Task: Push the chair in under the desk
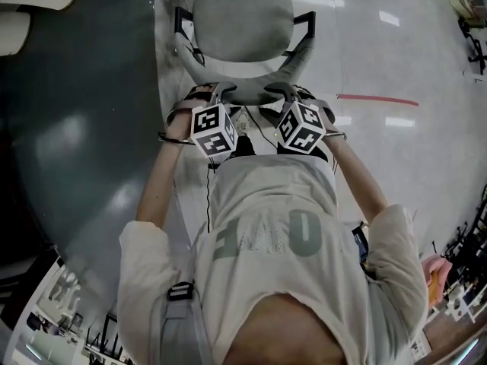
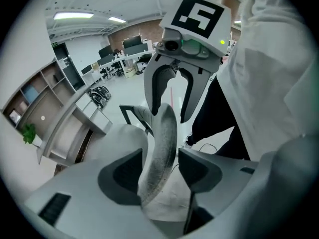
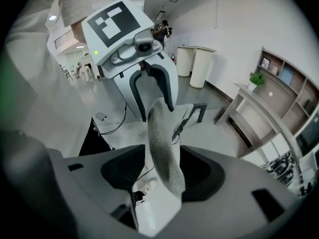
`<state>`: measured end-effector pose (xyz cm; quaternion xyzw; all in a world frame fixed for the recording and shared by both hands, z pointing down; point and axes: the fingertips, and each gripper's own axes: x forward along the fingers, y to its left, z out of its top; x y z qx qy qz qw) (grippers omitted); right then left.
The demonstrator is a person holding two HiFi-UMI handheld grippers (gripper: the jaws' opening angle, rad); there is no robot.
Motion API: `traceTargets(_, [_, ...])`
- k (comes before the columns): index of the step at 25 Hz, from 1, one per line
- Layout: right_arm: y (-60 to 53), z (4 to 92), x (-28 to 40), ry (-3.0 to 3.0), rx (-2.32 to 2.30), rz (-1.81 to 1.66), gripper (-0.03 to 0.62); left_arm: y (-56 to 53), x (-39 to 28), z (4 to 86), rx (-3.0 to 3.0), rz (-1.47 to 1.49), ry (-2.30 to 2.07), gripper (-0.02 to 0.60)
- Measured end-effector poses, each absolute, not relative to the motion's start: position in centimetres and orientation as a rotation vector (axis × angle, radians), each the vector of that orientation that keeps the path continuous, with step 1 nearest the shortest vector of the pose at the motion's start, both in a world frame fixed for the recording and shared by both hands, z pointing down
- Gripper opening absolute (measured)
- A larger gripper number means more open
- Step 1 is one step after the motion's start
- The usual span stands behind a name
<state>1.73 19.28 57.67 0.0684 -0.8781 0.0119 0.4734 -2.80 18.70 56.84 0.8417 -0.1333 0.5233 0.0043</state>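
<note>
A grey office chair (image 1: 242, 23) stands on the pale floor in front of the person, its seat seen from above in the head view. The top edge of its backrest (image 1: 247, 93) is nearest the person. My left gripper (image 1: 205, 93) and right gripper (image 1: 293, 91) sit side by side on that edge. In the left gripper view the backrest edge (image 2: 164, 133) runs between the wide-open jaws of the left gripper (image 2: 159, 168), with a gap at the right pad. The right gripper (image 3: 162, 176) is open too, and the backrest (image 3: 159, 133) stands between its pads.
A dark grey glossy area (image 1: 76, 143) fills the left of the head view; whether it is desk top or floor I cannot tell. A wooden shelf unit (image 2: 75, 118) stands beside the chair. Red tape (image 1: 377, 99) marks the floor at right. White round bins (image 3: 194, 63) stand farther off.
</note>
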Motion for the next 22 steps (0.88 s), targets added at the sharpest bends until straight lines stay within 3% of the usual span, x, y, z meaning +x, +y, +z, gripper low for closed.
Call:
traceTargets(8, [18.4, 60.7, 1.8, -2.039, 0.168, 0.044, 0.211, 18.1, -2.0, 59.3, 2.575, 1.703, -0.411, 0.225])
traceTargets(13, [18.7, 61.1, 1.6, -2.009, 0.137, -0.052, 0.120, 18.0, -2.3, 60.1, 2.489, 1.637, -0.389, 0.196])
traceTargets(22, [18.2, 61.2, 1.6, -2.016, 0.188, -0.036, 0.114, 17.6, -2.3, 60.1, 2.472, 1.646, -0.410, 0.189])
